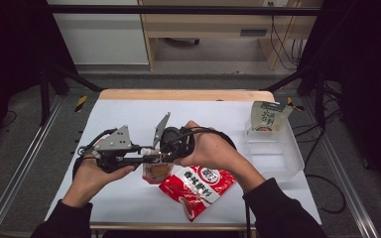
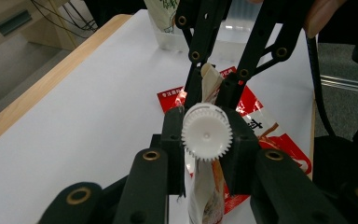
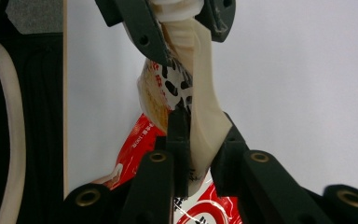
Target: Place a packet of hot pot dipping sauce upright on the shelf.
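High view: a person's two hands meet over the middle of the white table, each holding a gripper, and between them hangs a small spouted pouch. The left gripper lies level and points right; in the left gripper view its jaws are clamped on the pouch's white ridged cap, with the pouch body hanging below. The right gripper comes from the right, tilted down toward the pouch. In the right gripper view its jaws are pressed on the pouch's pale, folded body, the upper end of which runs up to the left gripper's jaws at the top of that view. So the pouch is held at both ends, off the table, just above and left of a red snack bag that lies flat near the near edge. Farther right, a clear plastic bin sits at the right edge of the table, and a green-and-white standing pouch leans upright at its far end, well apart from both grippers.
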`<state>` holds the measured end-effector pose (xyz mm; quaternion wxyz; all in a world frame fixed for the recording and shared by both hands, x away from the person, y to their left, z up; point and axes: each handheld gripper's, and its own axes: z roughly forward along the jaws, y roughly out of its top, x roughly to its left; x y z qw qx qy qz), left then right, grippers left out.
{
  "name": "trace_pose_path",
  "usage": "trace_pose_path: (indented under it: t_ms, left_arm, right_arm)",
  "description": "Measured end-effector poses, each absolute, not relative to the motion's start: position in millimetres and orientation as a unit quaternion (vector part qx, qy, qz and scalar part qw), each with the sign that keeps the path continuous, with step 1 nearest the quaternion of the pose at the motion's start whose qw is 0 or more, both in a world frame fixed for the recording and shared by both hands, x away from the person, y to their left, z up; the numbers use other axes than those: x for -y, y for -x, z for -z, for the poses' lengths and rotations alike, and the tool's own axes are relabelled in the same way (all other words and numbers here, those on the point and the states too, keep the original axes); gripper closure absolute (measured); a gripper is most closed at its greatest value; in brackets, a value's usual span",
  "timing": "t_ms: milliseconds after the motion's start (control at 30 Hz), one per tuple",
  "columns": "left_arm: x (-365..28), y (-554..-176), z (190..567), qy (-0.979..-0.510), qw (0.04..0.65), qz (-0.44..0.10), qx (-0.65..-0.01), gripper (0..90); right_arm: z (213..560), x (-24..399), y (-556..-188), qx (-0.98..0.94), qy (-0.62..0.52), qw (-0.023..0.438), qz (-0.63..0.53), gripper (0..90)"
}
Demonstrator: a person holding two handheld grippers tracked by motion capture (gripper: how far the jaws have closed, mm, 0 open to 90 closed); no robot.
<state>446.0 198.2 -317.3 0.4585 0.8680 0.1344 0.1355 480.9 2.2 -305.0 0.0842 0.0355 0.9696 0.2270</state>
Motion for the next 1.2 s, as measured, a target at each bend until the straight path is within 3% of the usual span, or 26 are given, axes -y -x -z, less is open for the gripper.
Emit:
trace_pose_path:
  t_ms: [467, 633, 700, 900, 1200]
  left_arm:
    - [-203.6, -450.4, 329.3, -0.85, 0.488, -0.125, -0.153, 71.8]
    - [-205.1, -449.1, 329.7, -0.837, 0.505, -0.131, -0.164, 57.4]
    - [-206.9, -448.1, 329.5, -0.832, 0.51, -0.138, -0.171, 44.8]
    - [-216.2, -445.1, 335.8, -0.823, 0.509, -0.16, -0.194, 33.6]
    - [-244.9, -441.1, 384.8, -0.806, 0.491, -0.19, -0.271, 17.5]
  right_arm:
    - [299.4, -1.4, -481.5, -0.97, -0.043, 0.087, -0.221, 87.7]
    - [287.6, 3.0, -483.1, -0.97, -0.041, 0.1, -0.217, 87.8]
    - [283.1, 6.6, -484.2, -0.97, -0.042, 0.106, -0.214, 87.8]
    - [270.1, 22.6, -489.8, -0.968, -0.058, 0.121, -0.214, 87.8]
    - [255.9, 58.6, -497.1, -0.964, -0.08, 0.139, -0.213, 87.6]
